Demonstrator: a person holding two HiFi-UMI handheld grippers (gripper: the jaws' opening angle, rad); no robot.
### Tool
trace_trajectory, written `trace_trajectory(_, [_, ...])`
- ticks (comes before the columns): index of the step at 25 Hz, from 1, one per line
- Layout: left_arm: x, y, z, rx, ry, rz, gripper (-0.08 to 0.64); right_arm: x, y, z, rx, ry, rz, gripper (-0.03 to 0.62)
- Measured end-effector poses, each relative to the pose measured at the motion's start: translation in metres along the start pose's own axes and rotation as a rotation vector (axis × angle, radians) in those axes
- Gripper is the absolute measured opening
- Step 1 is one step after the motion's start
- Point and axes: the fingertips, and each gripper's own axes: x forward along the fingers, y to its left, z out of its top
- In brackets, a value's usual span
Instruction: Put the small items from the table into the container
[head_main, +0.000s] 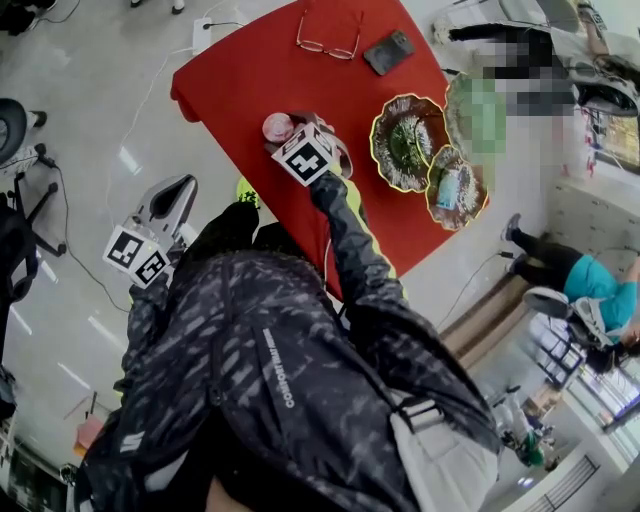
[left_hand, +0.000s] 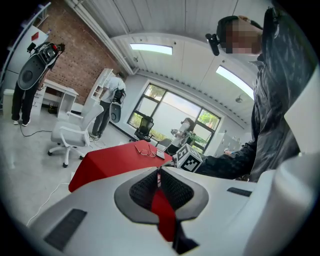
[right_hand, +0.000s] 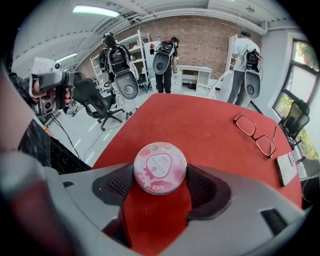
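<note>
Mostly covered by the marker cube (head_main: 305, 153) in the head view, a pink-lidded cup (right_hand: 160, 167) sat on the near left of the red table (head_main: 260, 70). Off the table at left, the left gripper (left_hand: 159, 172) had its jaws pressed together. The right gripper (right_hand: 160, 181) was spread wide around the cup, its pads not pressing. Ornate dishes (head_main: 407, 142) stood further right.
</note>
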Motion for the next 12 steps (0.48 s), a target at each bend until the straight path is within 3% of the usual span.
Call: trace_trajectory(12, [0.0053, -0.0085, 0.0090, 0.024, -0.010, -0.023, 0.018, -0.0023, -0.0002, 0.0028, 0.027, -0.036, -0.007, 0.310])
